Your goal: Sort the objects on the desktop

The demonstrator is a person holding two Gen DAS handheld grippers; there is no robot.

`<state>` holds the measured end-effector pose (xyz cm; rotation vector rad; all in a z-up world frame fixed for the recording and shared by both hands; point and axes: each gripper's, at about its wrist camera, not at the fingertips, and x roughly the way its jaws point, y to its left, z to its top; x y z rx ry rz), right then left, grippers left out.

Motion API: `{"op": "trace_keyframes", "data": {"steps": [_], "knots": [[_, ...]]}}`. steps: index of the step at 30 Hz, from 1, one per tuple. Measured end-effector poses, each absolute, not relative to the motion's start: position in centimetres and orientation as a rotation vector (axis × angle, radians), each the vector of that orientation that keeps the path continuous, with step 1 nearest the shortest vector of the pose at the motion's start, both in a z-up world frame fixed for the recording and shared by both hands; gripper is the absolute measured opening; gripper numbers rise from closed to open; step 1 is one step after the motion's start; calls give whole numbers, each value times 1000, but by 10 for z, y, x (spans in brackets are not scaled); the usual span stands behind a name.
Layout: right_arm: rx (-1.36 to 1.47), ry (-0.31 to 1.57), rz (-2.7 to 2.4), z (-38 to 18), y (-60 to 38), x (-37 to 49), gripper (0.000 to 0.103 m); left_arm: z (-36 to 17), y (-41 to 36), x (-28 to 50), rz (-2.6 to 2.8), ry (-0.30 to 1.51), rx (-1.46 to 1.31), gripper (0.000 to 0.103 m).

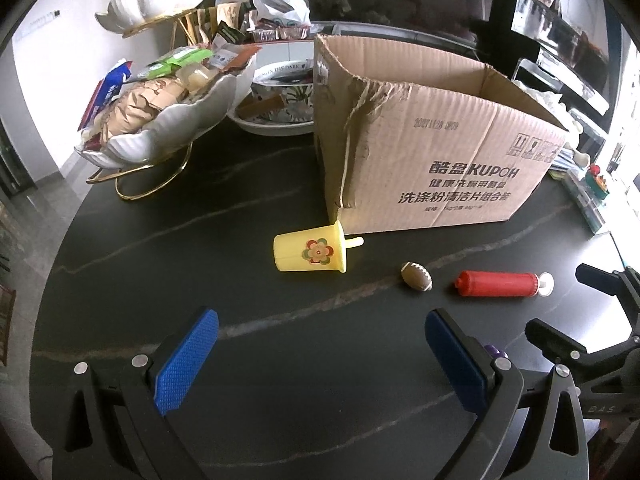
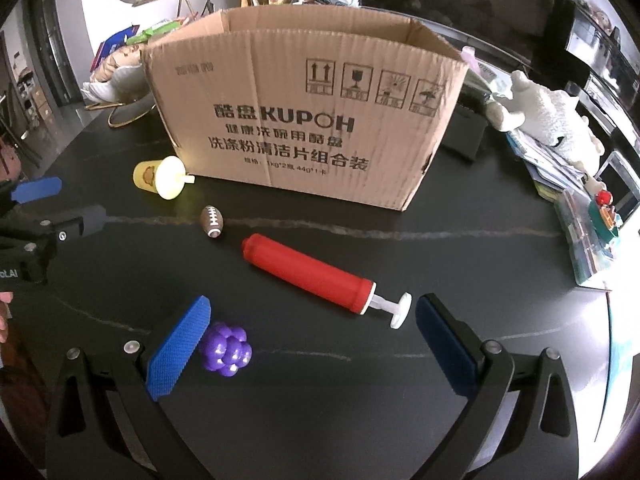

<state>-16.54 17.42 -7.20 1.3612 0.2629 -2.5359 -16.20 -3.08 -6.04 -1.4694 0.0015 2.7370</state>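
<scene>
An open cardboard box (image 1: pixel 436 152) (image 2: pixel 304 108) stands on the dark table (image 1: pixel 200 264). In front of it lie a yellow popsicle mould (image 1: pixel 310 249) (image 2: pixel 160 178), a small brown toy football (image 1: pixel 417 276) (image 2: pixel 212 221) and a red hand pump (image 1: pixel 500 284) (image 2: pixel 312 274). A purple bumpy ball (image 2: pixel 226 348) lies by my right gripper's left finger. My left gripper (image 1: pixel 320 360) is open and empty, short of the mould. My right gripper (image 2: pixel 312 344) is open and empty, just short of the pump's white handle.
Shell-shaped dishes of snacks (image 1: pixel 160 116) on a gold stand and a patterned bowl (image 1: pixel 280 104) sit left of the box. A white plush toy (image 2: pixel 540 112), books and plastic cases (image 2: pixel 592 236) line the right edge.
</scene>
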Motion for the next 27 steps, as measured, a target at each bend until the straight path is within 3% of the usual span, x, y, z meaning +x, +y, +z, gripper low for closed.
{"op": "trace_keyframes", "data": {"steps": [3,8,24,27], "knots": [[1378,269,-2524,-77,174,-171,101,-63,-30,-164,2732,4,-1478,102],[1418,256,-2508,-85,177,-180,90,-67,-29,-168,2726,2,-1488,102],[1436,357,-2471,-102,171,-199,84,-79,-27,-181,2701,10,-1530,102],[1441,378,-2465,-105,166,-201,78,-80,-28,-181,2701,6,-1532,102]]}}
